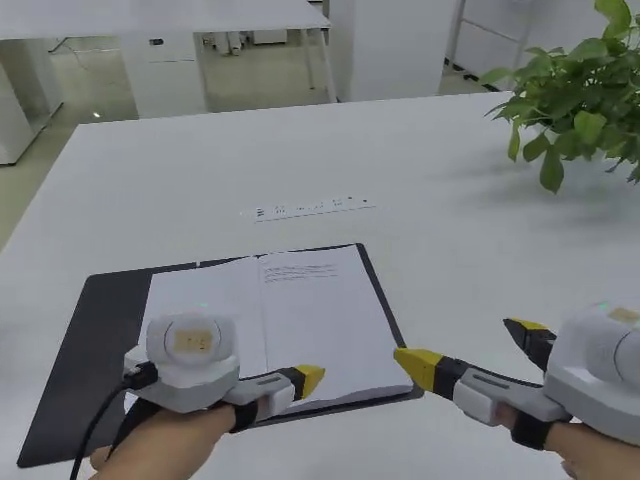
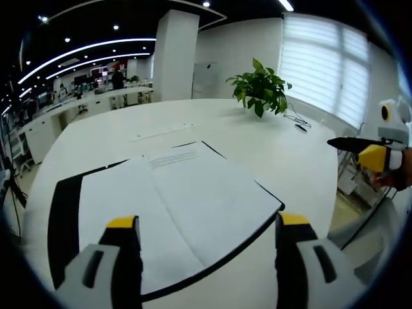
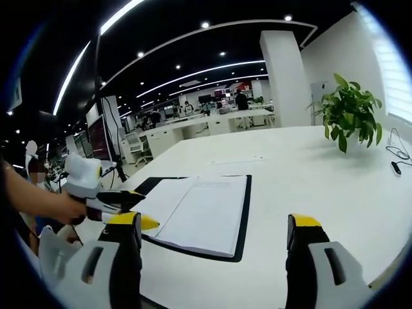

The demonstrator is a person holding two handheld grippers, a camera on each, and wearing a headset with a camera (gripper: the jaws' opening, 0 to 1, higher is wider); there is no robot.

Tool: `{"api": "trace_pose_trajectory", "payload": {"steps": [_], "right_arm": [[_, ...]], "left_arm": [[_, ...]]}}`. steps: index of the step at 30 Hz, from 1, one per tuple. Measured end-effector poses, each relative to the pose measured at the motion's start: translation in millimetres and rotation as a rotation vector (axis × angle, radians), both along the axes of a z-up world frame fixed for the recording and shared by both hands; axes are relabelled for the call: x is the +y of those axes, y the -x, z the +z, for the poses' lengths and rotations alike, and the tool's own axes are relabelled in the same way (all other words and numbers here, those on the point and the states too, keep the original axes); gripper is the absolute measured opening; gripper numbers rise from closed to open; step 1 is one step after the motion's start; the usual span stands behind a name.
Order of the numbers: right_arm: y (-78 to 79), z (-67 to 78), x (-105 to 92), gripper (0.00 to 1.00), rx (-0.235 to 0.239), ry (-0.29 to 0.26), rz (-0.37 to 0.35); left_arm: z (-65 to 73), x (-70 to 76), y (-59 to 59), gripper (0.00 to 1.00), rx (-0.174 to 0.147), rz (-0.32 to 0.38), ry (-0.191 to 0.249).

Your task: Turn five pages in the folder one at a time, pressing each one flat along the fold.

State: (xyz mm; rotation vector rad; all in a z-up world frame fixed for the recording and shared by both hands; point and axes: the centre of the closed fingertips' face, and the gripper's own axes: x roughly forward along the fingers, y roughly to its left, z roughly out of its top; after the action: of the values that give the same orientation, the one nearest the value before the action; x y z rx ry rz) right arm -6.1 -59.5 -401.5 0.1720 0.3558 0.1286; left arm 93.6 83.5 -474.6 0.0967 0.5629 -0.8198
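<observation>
Folder (image 1: 300, 320): open on the table (image 1: 200, 160), toward its near edge.
Socket strip (image 1: 310, 208): on the table, just behind the folder.
Plant (image 1: 580, 110): far right, well apart from the folder.
Left gripper (image 2: 207, 222): over the folder's near edge.
Right gripper (image 1: 460, 342): right of the folder's near corner.

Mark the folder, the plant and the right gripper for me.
folder (image 1: 80, 350), head view, bare black cover at its left side.
plant (image 1: 575, 100), head view, leaves near its middle.
right gripper (image 1: 462, 342), head view, gap midway between its yellow fingertips.
</observation>
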Motion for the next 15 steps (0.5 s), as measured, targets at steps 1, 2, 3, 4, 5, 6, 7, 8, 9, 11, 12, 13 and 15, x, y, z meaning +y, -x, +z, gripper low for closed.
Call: {"api": "trace_pose_trajectory", "payload": {"steps": [1,2,3,4,5,6,7,8,9,11,12,13,15], "right_arm": [[0.5,-1.6,0.0,0.94,0.006,0.005,0.000],[0.8,-2.1,-0.1,0.94,0.006,0.007,0.000],[0.9,-2.0,0.1,0.93,0.007,0.003,-0.001],[0.9,-1.7,0.5,0.93,0.005,-0.001,-0.002],[0.9,-1.3,0.9,0.93,0.004,-0.003,-0.002],[0.9,-0.9,1.8,0.93,0.002,-0.001,0.001],[0.7,-1.0,2.2,0.93,0.001,0.000,0.003],[0.5,-1.2,2.9,0.93,0.001,0.003,0.006],[0.4,-1.8,3.3,0.93,0.001,0.004,0.008],[0.1,-3.9,4.4,0.93,0.004,0.001,0.011],[0.1,-5.0,5.0,0.93,0.007,0.001,0.013],[-0.3,-6.8,5.1,0.93,0.011,0.003,0.016],[-1.2,-8.2,6.0,0.93,0.010,-0.001,0.022]], "left_arm": [[-4.3,-9.8,0.7,0.82,0.006,-0.020,0.001],[-7.7,-16.4,1.2,0.80,0.015,-0.027,0.003],[-11.2,-23.0,1.6,0.78,0.023,-0.035,0.005],[-15.0,-33.0,1.4,0.78,0.028,-0.042,0.015],[-17.2,-39.0,1.3,0.77,0.025,-0.047,0.021],[-21.7,-47.7,1.5,0.76,0.021,-0.056,0.020],[-24.6,-53.2,1.7,0.75,0.017,-0.064,0.018],[-29.4,-61.4,2.0,0.73,0.008,-0.078,0.016],[-32.9,-65.7,2.0,0.72,0.002,-0.083,0.008],[-40.9,-74.4,3.3,0.71,-0.010,-0.099,-0.007],[-44.3,-77.7,3.8,0.71,-0.010,-0.103,-0.009],[-49.6,-81.6,3.8,0.71,-0.005,-0.104,-0.014],[-57.2,-86.1,3.4,0.71,0.005,-0.097,-0.017]]}}
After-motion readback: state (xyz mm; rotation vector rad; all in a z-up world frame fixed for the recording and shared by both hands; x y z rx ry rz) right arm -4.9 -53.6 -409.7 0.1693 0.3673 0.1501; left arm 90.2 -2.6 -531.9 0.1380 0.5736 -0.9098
